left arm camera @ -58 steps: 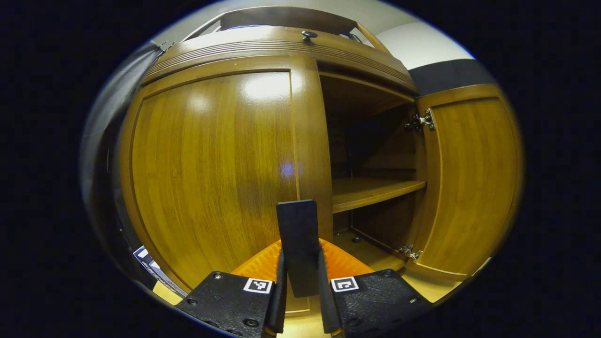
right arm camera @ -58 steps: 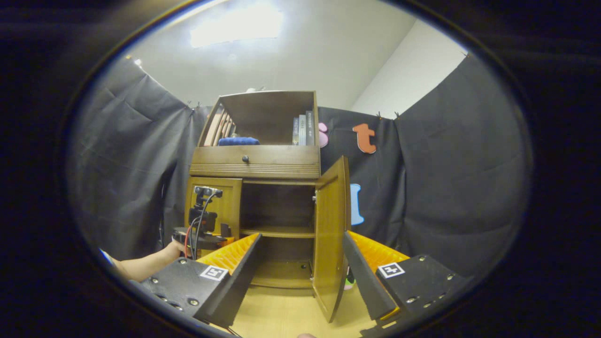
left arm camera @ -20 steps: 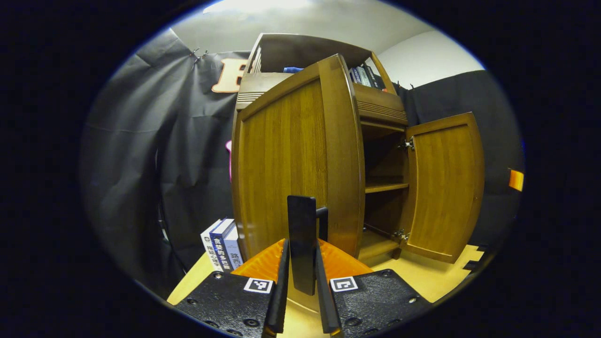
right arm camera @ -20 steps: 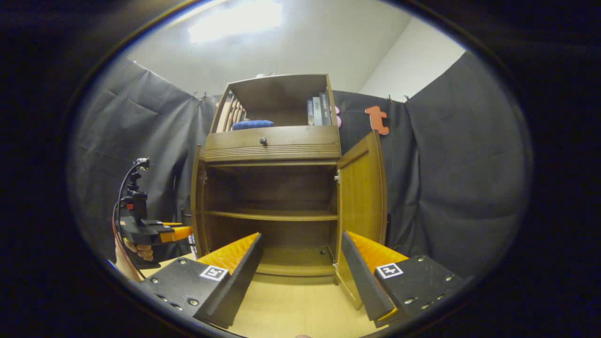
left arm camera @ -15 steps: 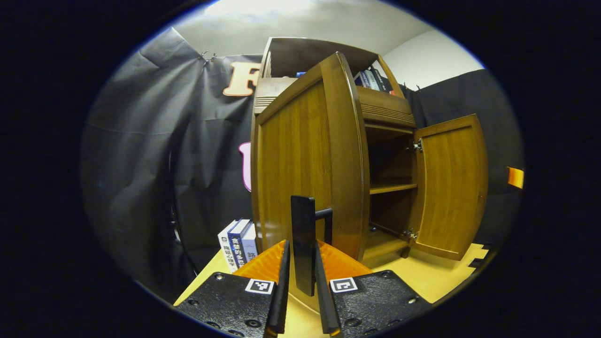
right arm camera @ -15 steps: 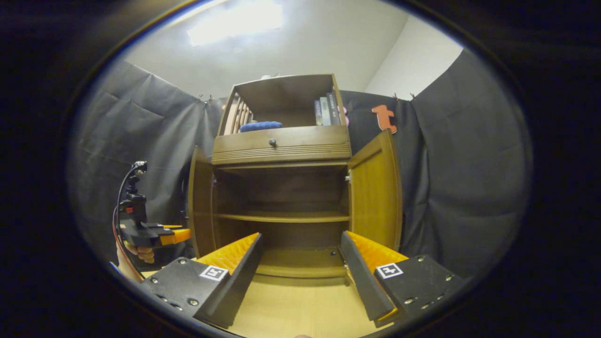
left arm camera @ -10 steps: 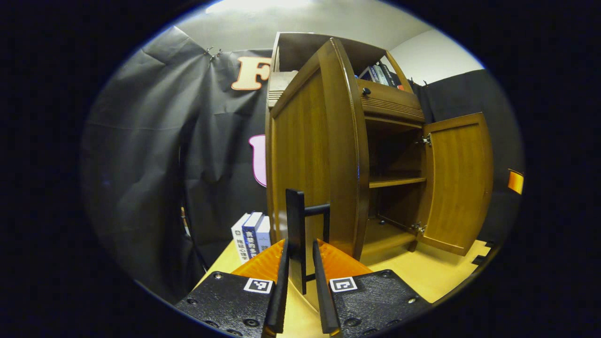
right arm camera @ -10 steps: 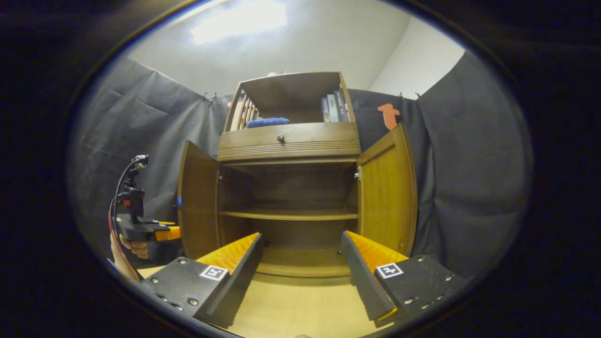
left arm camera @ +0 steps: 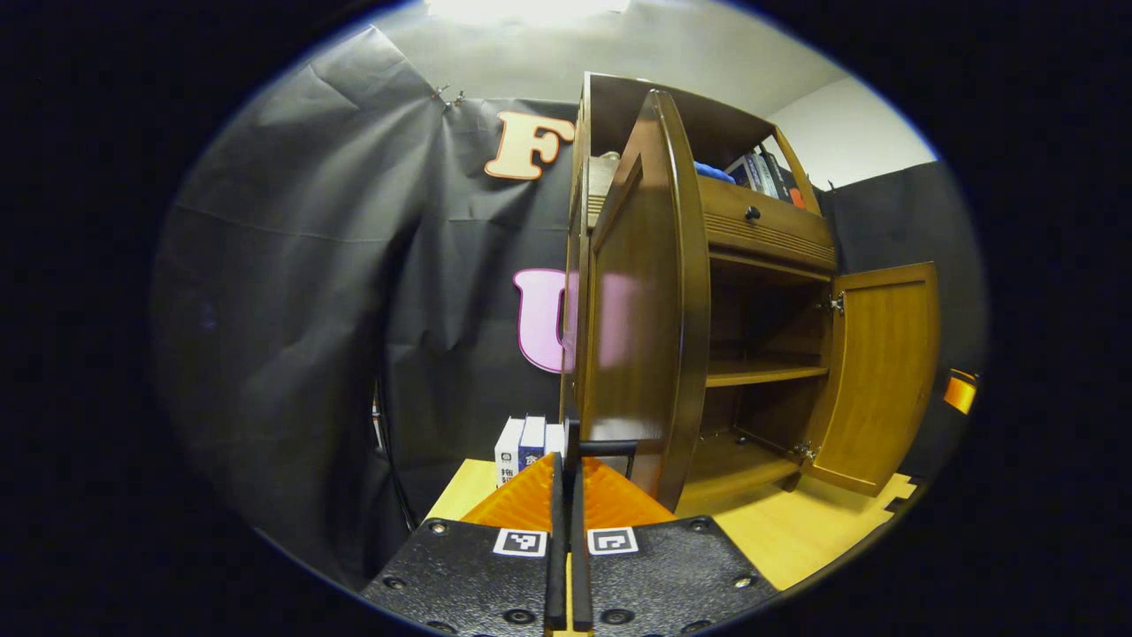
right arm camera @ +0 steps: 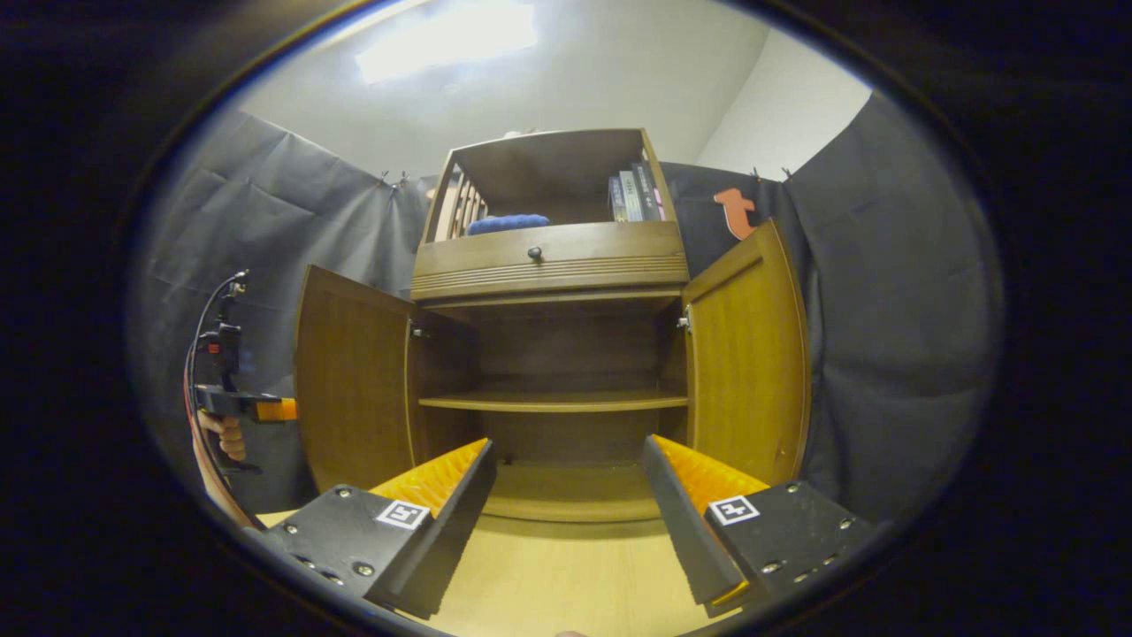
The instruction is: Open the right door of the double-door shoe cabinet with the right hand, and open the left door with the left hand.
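The last step of the task is in hand: the left door of the brown wooden double-door shoe cabinet [right arm camera: 553, 354] is being swung outward. In the right gripper view, the glossy brown wooden left door [right arm camera: 352, 380] stands wide open at the left of the frame, and the matching brown wooden right door [right arm camera: 747, 363] stands wide open at the right. In the left gripper view, the left door [left arm camera: 641, 292] is seen almost edge-on in the centre of the frame.

The left gripper [left arm camera: 567, 495] is closed on the thin dark bar handle [left arm camera: 601, 448] of the left door, low in the frame. The right gripper [right arm camera: 566, 482] is held with wide jaws and nothing between them, well apart from the cabinet.

Compared with 0.5 s ago, the left door has been turned further out, and the handle now appears edge-on. Compared with 2.9 s ago, when this door was shut, the whole interior shelf is exposed.

Next, it is judged that the handle should be released and the left gripper drawn back without pulling the door.
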{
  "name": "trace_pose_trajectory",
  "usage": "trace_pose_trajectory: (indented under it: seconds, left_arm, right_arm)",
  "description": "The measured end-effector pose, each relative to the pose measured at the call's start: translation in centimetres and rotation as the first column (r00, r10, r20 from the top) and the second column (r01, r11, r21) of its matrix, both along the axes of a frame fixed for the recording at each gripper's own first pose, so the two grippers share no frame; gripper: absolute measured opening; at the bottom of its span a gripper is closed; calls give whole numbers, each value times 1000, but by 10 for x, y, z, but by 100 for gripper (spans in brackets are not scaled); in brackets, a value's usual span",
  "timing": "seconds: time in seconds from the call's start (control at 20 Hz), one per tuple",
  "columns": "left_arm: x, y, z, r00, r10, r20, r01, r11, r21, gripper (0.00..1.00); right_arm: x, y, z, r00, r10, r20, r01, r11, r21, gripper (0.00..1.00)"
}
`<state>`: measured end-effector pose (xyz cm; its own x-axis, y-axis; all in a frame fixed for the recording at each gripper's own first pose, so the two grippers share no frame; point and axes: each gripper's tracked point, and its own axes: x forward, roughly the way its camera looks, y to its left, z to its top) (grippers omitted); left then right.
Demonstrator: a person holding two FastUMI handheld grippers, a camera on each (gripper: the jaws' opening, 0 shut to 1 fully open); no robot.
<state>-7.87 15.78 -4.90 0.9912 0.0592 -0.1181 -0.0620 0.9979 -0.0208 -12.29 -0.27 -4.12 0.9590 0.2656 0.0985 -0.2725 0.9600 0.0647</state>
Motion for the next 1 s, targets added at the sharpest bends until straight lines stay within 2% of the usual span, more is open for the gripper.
trace_pose_trajectory:
  seconds: [0.2, 0.3, 0.4, 0.45, 0.5, 0.75, 1.0]
  left_arm:
    - [0, 13, -2, 996, -89, -6, 89, 994, 65, 2]
    - [2, 12, -2, 989, -150, 6, 150, 987, 51, 5]
    - [2, 17, -2, 984, -176, 5, 176, 984, 21, 2]
    - [2, 17, -2, 983, -182, 9, 182, 983, 7, 3]
    - [1, 15, -2, 982, -189, 12, 189, 982, -6, 3]
    - [-1, 10, -3, 984, -177, 8, 177, 984, 0, 3]
    - [-11, 7, -7, 991, -133, 3, 132, 989, 72, 3]
  right_arm:
    - [-1, 12, 8, 1000, -1, 7, 1, 1000, -3, 100]
    - [0, 11, 10, 1000, -12, 9, 12, 1000, -10, 100]
    - [-1, 10, 11, 1000, -20, 10, 20, 1000, -10, 99]
    - [-1, 9, 12, 1000, -25, 9, 25, 1000, -9, 97]
    - [-1, 7, 13, 999, -31, 8, 31, 999, -8, 100]
    - [2, -1, 15, 998, -59, 16, 59, 998, 12, 100]
    - [9, -7, 9, 997, -76, 8, 76, 997, 7, 100]
